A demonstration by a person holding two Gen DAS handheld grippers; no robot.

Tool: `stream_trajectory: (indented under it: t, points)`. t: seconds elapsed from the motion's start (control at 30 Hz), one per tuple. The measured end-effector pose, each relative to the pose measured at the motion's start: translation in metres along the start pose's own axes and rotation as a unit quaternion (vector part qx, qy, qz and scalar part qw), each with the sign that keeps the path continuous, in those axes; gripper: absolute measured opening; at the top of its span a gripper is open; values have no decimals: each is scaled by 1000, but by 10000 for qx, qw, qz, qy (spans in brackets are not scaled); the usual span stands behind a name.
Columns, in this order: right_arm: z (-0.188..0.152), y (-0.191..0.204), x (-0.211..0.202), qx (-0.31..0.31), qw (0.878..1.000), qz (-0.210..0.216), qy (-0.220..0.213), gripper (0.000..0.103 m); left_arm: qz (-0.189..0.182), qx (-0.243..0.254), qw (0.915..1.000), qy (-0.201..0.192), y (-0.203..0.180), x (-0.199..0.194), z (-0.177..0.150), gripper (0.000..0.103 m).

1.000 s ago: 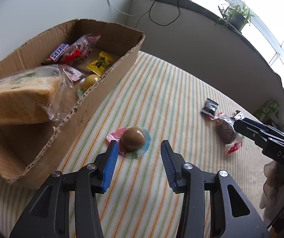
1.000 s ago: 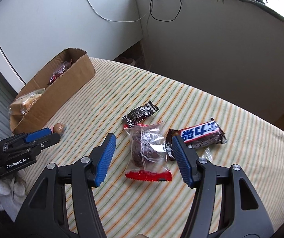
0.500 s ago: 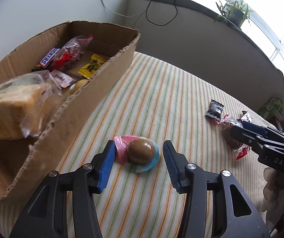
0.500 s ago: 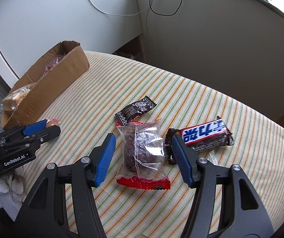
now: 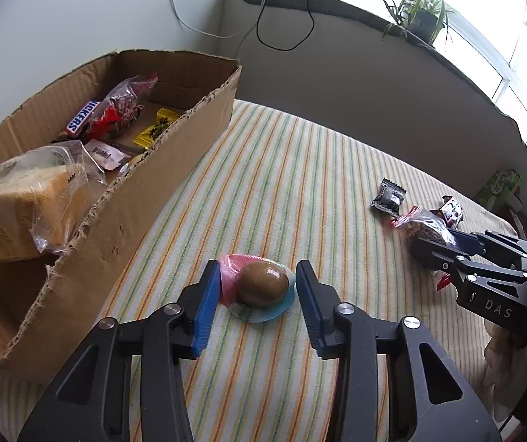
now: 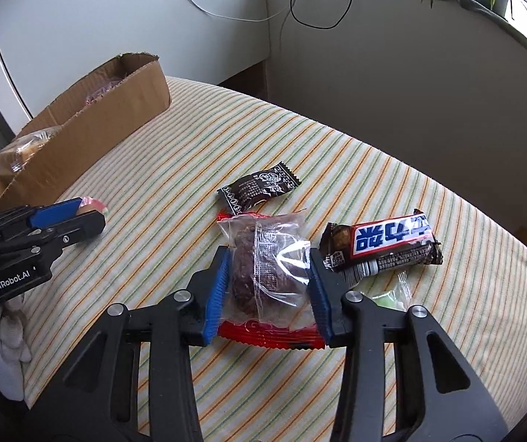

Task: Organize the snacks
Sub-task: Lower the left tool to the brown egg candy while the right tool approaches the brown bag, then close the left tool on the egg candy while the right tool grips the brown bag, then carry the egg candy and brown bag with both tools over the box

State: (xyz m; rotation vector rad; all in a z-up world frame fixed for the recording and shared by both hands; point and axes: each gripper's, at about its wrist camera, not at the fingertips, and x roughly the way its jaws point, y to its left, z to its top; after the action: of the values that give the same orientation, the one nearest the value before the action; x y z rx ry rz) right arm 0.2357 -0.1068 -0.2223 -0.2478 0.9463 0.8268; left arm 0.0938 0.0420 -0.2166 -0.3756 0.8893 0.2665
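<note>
A packaged brown egg [image 5: 262, 284] on a pink and blue wrapper lies on the striped cloth, between the open fingers of my left gripper [image 5: 257, 291]. A clear bag with a dark pastry and red edges [image 6: 263, 276] lies between the open fingers of my right gripper [image 6: 269, 280]. The fingers stand on either side of each snack, and contact cannot be told. A Snickers bar [image 6: 385, 245] and a small dark sachet [image 6: 259, 188] lie beside the pastry. The cardboard box [image 5: 145, 191] holds bagged bread [image 5: 13, 210], a Snickers and other snacks.
The striped cloth [image 5: 300, 169] covers the table. A grey wall and a sill with cables and a potted plant [image 5: 418, 11] lie behind. A small green sweet [image 6: 386, 300] lies by my right gripper's right finger. The other gripper shows in each view.
Both grippers have moved forward and down over their snacks. The egg and the pastry bag now sit between the fingers, and both pairs of fingers have narrowed a little.
</note>
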Motion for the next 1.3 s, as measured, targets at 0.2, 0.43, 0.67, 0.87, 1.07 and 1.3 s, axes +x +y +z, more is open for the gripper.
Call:
stream_trajectory:
  t: [0.2, 0.43, 0.67, 0.87, 1.07, 1.3]
  points:
    - [-3, -3, -10, 108, 9999, 55, -104, 41, -67, 15, 10000, -14, -3, -6, -1, 36]
    - [-4, -2, -18, 152, 9997, 56, -169, 41, -121, -64, 9999, -56, -1, -13, -2, 36]
    - [-1, 5, -35, 90, 9997, 24, -222, 41, -183, -53, 9996, -193, -1, -32, 5, 36]
    - [14, 17, -54, 76, 9995, -14, -314, 41, -274, -79, 9992, -264, 7, -51, 22, 36]
    - [43, 40, -65, -26, 9992, -2, -408, 41, -353, -41, 9986, -399, 19, -71, 43, 36]
    - [77, 75, -67, -207, 9986, 69, -481, 41, -334, -112, 9979, -543, 47, -89, 67, 36]
